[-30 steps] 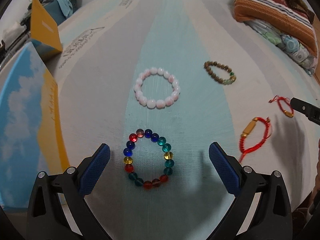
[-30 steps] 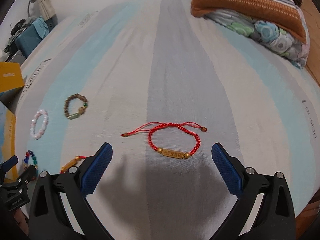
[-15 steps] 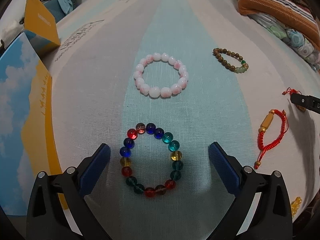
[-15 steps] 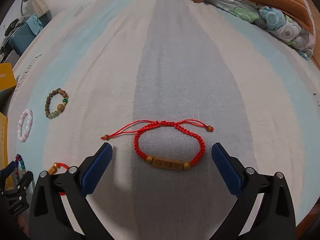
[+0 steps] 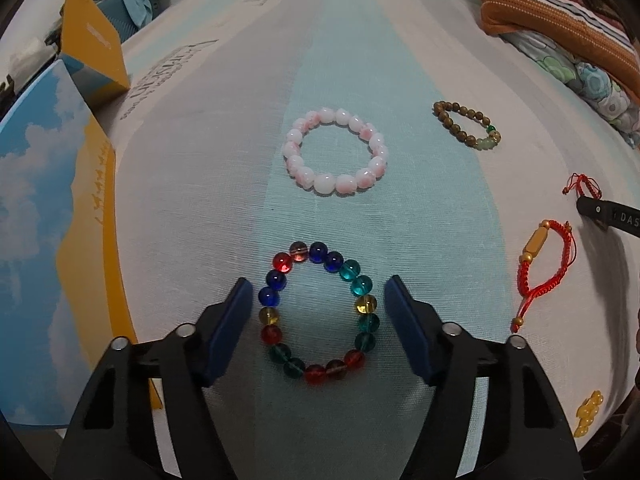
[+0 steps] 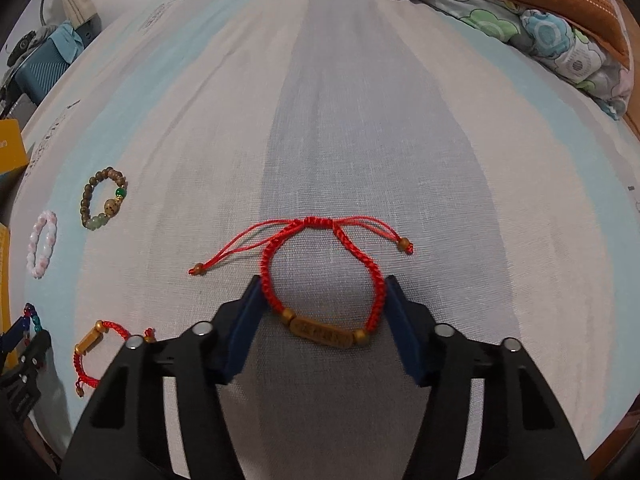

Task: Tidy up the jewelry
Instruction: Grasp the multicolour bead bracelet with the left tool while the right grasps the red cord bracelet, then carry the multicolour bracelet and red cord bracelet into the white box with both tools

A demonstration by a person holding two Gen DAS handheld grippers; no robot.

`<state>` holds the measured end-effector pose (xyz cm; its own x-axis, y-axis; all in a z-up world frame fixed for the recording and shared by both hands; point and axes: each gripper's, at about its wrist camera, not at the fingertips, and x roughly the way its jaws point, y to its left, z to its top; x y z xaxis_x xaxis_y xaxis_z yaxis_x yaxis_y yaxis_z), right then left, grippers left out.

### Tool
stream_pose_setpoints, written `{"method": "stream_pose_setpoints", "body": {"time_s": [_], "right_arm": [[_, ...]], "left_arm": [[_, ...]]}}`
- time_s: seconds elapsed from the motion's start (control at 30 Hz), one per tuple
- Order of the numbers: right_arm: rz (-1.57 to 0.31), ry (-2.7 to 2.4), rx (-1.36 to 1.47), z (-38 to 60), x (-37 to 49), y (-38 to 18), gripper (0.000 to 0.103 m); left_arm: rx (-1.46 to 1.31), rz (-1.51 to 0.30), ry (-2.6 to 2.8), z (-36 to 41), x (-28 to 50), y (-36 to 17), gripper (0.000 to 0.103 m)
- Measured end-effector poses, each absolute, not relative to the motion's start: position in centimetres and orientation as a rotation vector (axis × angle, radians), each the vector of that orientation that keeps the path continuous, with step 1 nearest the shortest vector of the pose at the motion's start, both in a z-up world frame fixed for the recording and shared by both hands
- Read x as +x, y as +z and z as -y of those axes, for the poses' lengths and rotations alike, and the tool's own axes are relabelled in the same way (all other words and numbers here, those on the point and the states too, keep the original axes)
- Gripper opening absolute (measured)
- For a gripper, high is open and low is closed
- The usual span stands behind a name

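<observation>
Mostly striped bedsheet (pale blue, grey), folded quilts

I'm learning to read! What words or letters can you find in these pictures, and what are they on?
"DAS": white letters on the right gripper, cut off at the picture's edge.
Grey print on the bedsheet: too stretched and blurred to read.
Print on the yellow box: too blurred.
Marks on the red bracelet's gold bar: too small.

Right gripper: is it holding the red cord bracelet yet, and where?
The closing right gripper brackets the red cord bracelet at both braided sides; a firm grip cannot be told.
</observation>
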<state>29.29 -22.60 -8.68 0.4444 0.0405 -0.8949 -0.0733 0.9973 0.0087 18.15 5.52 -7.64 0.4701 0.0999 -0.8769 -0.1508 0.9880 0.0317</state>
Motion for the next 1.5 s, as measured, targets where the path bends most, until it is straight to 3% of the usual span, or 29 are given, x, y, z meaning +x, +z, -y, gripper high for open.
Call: {"method": "stream_pose_setpoints", "body": {"time_s": [0.2, 0.37, 0.5, 0.63, 0.77, 0.93, 1.0, 1.5], "right_arm": [[-1.106, 0.065, -0.035, 22.6, 29.2, -8.5, 0.037], [-1.105, 0.066, -0.037, 22.5, 29.2, -8.5, 0.032], [-1.102, 0.057, -0.04, 22.4, 29.1, -8.5, 0.025], [-1.088, 0.05, -0.047, 22.1, 29.0, -8.3, 0.012], [-1.067, 0.035, -0.04, 22.2, 28.7, -7.9, 0.006], [-1.043, 0.027, -0.034, 22.3, 28.4, -7.4, 0.005], [-1.037, 0.028, -0.03, 22.4, 28.3, -7.2, 0.005], [-0.994, 0.046, -0.005, 22.5, 27.5, -5.8, 0.003]], "left_arm": [[-0.055, -1.069, 0.156, -5.8, 18.0, -7.4, 0.046], [-0.052, -1.074, 0.159, -6.0, 18.0, -7.3, 0.027], [-0.032, -1.08, 0.158, -5.7, 18.0, -7.2, 0.019], [-0.055, -1.079, 0.147, -5.9, 17.8, -6.9, 0.019], [-0.078, -1.076, 0.131, -6.1, 17.6, -6.7, 0.018], [-0.089, -1.072, 0.11, -6.1, 17.5, -6.4, 0.018], [-0.094, -1.069, 0.102, -6.1, 17.5, -6.3, 0.009], [-0.114, -1.04, 0.056, -5.7, 16.8, -4.8, 0.009]]}}
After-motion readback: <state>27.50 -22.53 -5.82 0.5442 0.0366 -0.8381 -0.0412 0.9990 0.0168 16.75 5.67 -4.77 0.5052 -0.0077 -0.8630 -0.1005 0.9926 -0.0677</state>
